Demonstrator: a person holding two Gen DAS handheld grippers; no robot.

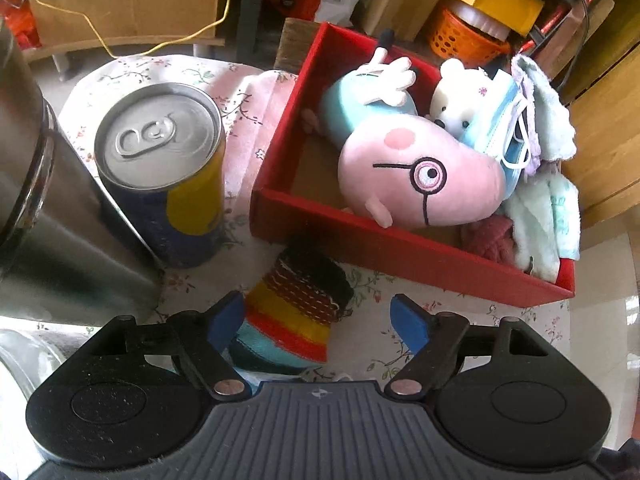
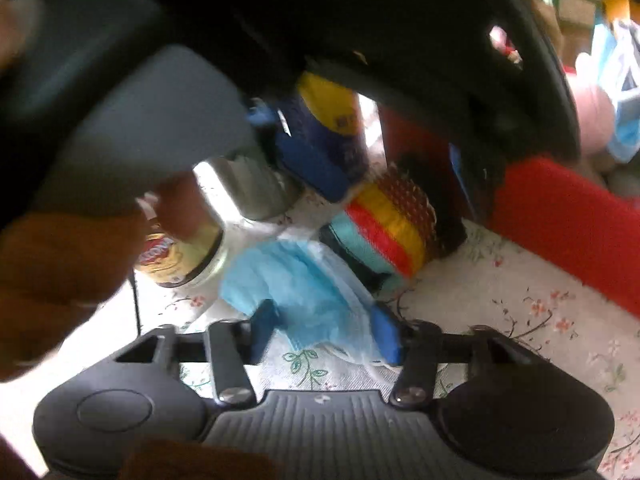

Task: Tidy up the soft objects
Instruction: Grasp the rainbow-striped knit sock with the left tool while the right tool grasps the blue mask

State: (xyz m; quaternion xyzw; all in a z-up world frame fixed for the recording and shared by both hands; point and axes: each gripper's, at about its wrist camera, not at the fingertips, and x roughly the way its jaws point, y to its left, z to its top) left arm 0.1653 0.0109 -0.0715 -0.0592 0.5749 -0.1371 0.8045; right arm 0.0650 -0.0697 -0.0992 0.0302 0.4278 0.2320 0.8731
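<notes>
**Soft goods on floral cloth: two items outstanding, box part filled**

Left to right, left wrist view:
- Brushed-metal cylindrical container [image 1: 36,184], far left; not a soft item.
- Blue-and-yellow drink can with silver pull-tab top [image 1: 160,172], upright, just beside the container.
- Multicolour striped knitted sock [image 1: 298,308], flat on the floral tablecloth [image 1: 440,300], its long axis running from between the jaws up toward the box wall. The left gripper [image 1: 320,320] stands released and spread wide; the sock lies toward the left pad, almost touching it, with bare cloth before the right pad.
- Red rectangular cardboard box [image 1: 360,240], holding a pink plush pig with stitched spectacles [image 1: 420,176], a small white plush bear [image 1: 456,96], a blue face mask and pale fleecy cloths.

Right wrist view (blurred):
- Crumpled light-blue disposable face mask [image 2: 304,288], on the cloth between the fingers of the right gripper [image 2: 326,330], which is open around it, not yet clenched.

Judgement: each gripper is nearest its own item; the left would do well to centre over the sock, gripping across its width.
</notes>
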